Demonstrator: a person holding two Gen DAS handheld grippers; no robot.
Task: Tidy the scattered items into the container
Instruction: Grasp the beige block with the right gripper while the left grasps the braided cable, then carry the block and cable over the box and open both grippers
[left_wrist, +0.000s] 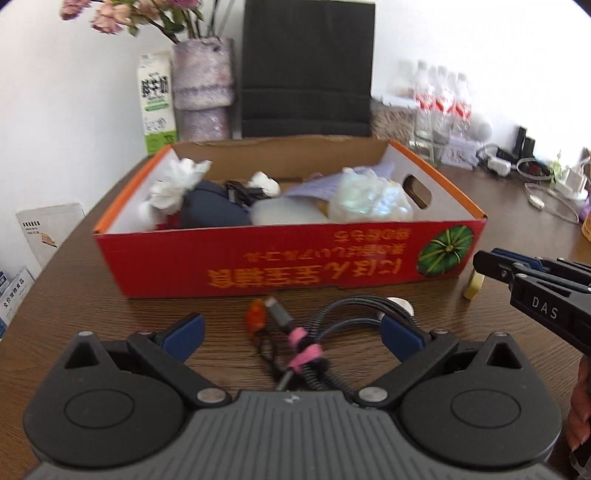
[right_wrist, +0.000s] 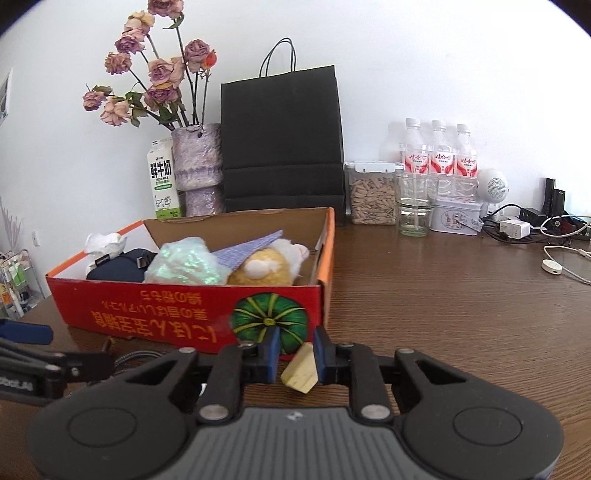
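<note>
Left gripper (left_wrist: 291, 334) nearest the lens, jaws spread wide, nothing pinched — one bundled cable (left_wrist: 314, 332) lies on the table (right_wrist: 443, 295) between its fingers, touching neither pad. Cable is tied with one pink band, long axis running roughly from the camera toward the box, its plug end pointing at the box's red wall. One small orange item (left_wrist: 256, 316) sits just left of the plug; too blurred to name.

Right gripper (right_wrist: 295, 356) has its jaws nearly together, the right-hand pad against one pale yellow block (right_wrist: 301, 371) — the other pad's contact I cannot tell. Block is tilted, long axis leaning up toward the box, just in front of the box's near right corner.

One red cardboard box (right_wrist: 184, 314), print upside down, one pumpkin picture. Inside: one dark pouch, one yellow plush, one iridescent bag, white paper wads.

Behind the box: one milk carton, one vase (right_wrist: 195, 166) of dried roses, one black paper bag (right_wrist: 280, 140), three water bottles (right_wrist: 439, 151), one glass.
</note>
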